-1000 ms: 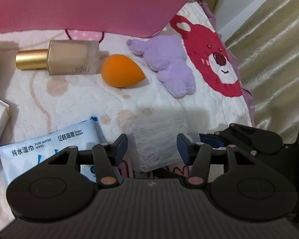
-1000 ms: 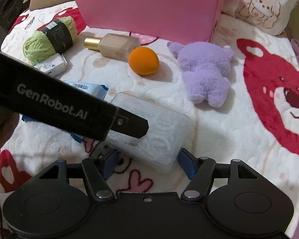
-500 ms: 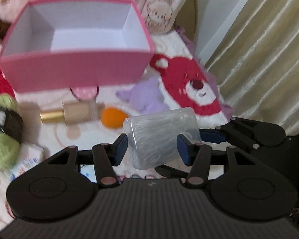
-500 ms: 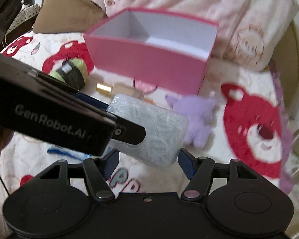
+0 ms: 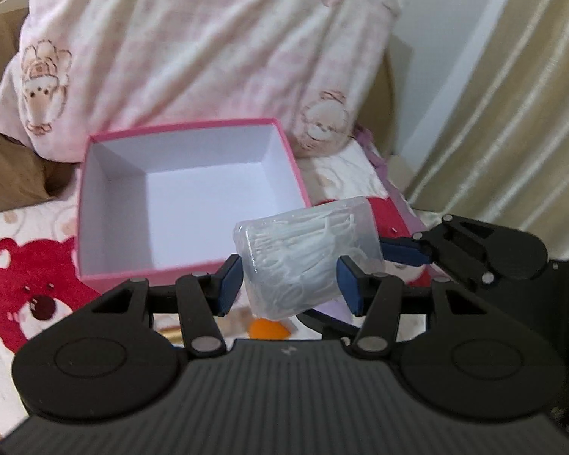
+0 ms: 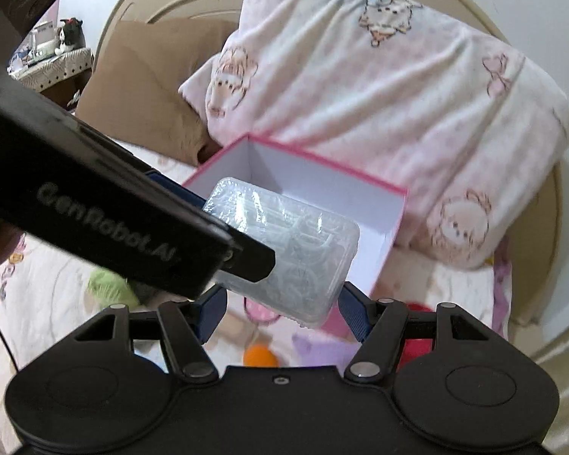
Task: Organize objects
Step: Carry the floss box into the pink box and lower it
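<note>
A clear plastic box of white picks [image 5: 307,261] is held in the air between both grippers. My left gripper [image 5: 290,284] and my right gripper [image 6: 282,309] are each shut on it from different sides. The box [image 6: 288,250] hangs over the near right corner of the open pink box [image 5: 186,204], whose white inside is empty. The pink box also shows in the right wrist view [image 6: 360,220]. The left gripper's body [image 6: 106,204] crosses the right wrist view.
A pink printed pillow [image 5: 193,49] and a brown cushion [image 6: 140,83] lie behind the pink box. Below on the bear-print blanket [image 5: 30,284] are an orange sponge [image 6: 260,356], a purple plush [image 6: 315,345] and green yarn [image 6: 108,288]. A curtain [image 5: 512,113] hangs at right.
Both grippers lifted the clear box off the blanket and carried it up and forward to the pink box's near right corner. The items on the blanket dropped out of view.
</note>
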The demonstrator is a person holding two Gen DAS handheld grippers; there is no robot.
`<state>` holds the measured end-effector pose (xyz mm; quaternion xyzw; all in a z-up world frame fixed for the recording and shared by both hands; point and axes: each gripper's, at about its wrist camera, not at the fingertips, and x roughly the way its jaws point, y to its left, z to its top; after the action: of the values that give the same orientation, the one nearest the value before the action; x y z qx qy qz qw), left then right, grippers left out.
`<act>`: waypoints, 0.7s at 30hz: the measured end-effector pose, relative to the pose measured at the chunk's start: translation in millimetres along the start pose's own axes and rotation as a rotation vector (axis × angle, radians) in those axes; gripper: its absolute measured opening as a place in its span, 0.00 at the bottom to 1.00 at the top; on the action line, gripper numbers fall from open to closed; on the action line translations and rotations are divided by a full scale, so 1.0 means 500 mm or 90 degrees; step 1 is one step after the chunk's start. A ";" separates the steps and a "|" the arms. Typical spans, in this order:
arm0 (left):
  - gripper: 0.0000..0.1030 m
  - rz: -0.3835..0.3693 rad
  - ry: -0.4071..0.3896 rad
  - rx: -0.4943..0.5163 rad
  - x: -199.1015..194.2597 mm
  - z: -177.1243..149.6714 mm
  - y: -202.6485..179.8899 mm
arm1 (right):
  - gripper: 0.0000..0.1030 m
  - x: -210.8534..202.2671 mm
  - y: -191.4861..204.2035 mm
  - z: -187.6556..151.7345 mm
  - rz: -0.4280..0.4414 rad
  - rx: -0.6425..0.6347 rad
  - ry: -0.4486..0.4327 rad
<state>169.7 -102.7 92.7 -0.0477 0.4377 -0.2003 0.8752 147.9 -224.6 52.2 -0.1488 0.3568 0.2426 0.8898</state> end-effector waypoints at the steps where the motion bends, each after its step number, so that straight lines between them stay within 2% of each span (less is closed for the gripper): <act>1: 0.51 0.009 0.001 0.003 0.003 0.015 0.003 | 0.68 0.009 -0.008 0.016 0.003 0.002 -0.001; 4: 0.51 0.034 -0.006 0.026 0.018 0.054 0.010 | 0.67 0.043 -0.039 0.056 0.020 0.018 0.006; 9: 0.51 0.030 -0.008 -0.005 0.102 0.110 0.071 | 0.67 0.137 -0.081 0.105 0.035 0.041 0.038; 15: 0.52 0.021 0.012 -0.024 0.227 0.133 0.156 | 0.67 0.286 -0.110 0.129 0.038 0.068 0.099; 19: 0.52 0.017 0.029 -0.059 0.314 0.135 0.215 | 0.67 0.390 -0.106 0.127 0.010 0.060 0.141; 21: 0.54 0.029 0.034 -0.102 0.344 0.132 0.241 | 0.65 0.437 -0.101 0.127 0.007 0.057 0.163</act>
<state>350.9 -66.1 -26.3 -0.1027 0.4764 -0.1459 0.8609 348.0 -168.2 -52.9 -0.1368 0.4787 0.2104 0.8413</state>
